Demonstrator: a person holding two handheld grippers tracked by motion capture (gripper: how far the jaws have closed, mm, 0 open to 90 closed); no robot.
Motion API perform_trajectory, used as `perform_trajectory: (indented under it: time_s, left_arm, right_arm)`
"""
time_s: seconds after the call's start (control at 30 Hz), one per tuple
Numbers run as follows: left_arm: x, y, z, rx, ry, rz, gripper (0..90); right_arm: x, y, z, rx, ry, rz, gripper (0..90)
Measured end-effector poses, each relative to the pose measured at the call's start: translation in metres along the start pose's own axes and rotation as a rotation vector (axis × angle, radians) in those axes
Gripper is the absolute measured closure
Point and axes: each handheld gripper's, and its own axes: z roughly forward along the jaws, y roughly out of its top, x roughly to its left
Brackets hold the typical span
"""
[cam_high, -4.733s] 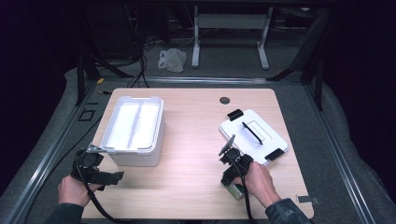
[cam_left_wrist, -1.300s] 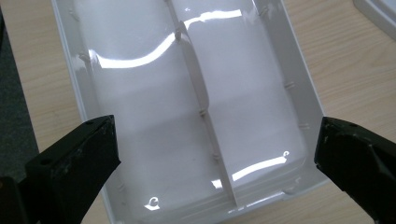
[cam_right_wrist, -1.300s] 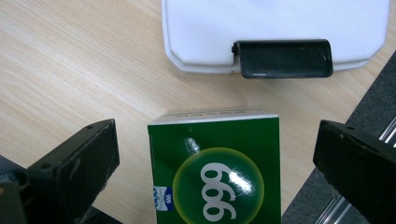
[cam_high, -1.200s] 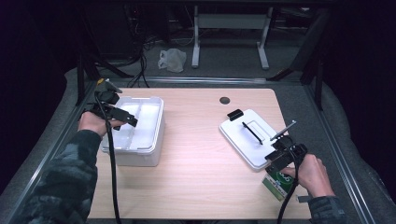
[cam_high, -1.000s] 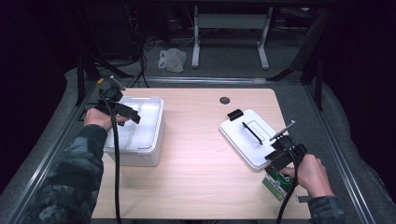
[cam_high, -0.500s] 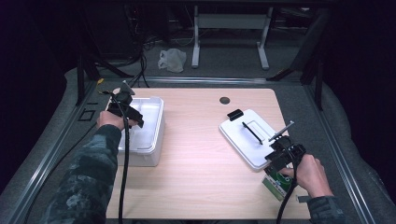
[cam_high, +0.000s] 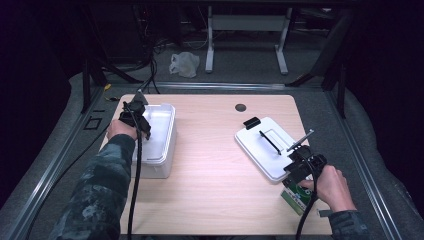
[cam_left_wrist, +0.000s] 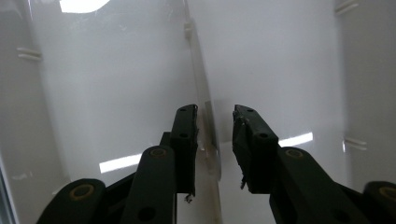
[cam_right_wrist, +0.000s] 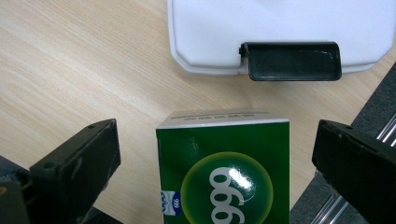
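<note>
On the worktop, high view: a pale wood-grain worktop (cam_high: 210, 165) carried a white plastic bin (cam_high: 156, 135) at the left and a flat white lid (cam_high: 267, 147) with black handle and clasps at the right.
Change at left: the left claw (cam_high: 136, 111) had moved from the bin's outer left rim, where it was a second earlier, to a spot over the bin's near-left inside.
Change at right: the right claw (cam_high: 299, 165) had stayed put at the lid's near corner, above a green box (cam_high: 296, 196).
Left gripper view, bin: smooth, glossy, translucent white walls with rounded corners and a thin clear divider (cam_left_wrist: 205, 126) standing upright.
Left gripper view, claw: the left claw (cam_left_wrist: 214, 135) had its black jaws a little apart, astride the divider, not visibly pressing it.
Right gripper view, box: the green box (cam_right_wrist: 224, 168), glossy printed card with sharp edges and "999" in white, lay just beside the lid's black clasp (cam_right_wrist: 290, 60).
Right gripper view, claw: the right claw (cam_right_wrist: 215, 154) stood wide apart, the box between the jaws and untouched.
</note>
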Motion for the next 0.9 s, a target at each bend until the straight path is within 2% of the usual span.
perform_trajectory:
  time_s: [0.2,0.4,0.6,0.73,0.83,0.9]
  left_arm:
    - [-0.0016,0.0000,0.0002,0.010,0.035,0.003,83.2]
    - [-0.0081,0.0012,0.0011,0.018,0.083,0.025,85.6]
    - [-0.0080,-0.0007,0.0006,0.024,0.086,0.045,88.1]
    - [-0.0092,-0.0028,0.0004,0.028,0.089,0.086,89.5]
    - [-0.0081,-0.0044,-0.0005,0.033,0.067,0.119,89.4]
    - [-0.0083,-0.0062,-0.0009,0.034,0.064,0.160,89.5]
  right_arm:
    - [0.0002,0.0004,0.0001,0.000,0.006,-0.001,1.0]
    - [-0.0001,0.0003,-0.0005,-0.003,0.007,-0.003,1.2]
    - [-0.0011,-0.0006,-0.0009,-0.011,0.007,0.002,1.3]
    - [-0.0013,-0.0006,-0.0020,-0.012,0.009,-0.005,1.3]
    - [-0.0012,-0.0007,-0.0032,-0.014,0.013,-0.010,1.4]
    - [-0.0013,-0.0011,-0.0040,-0.019,0.013,-0.002,1.3]
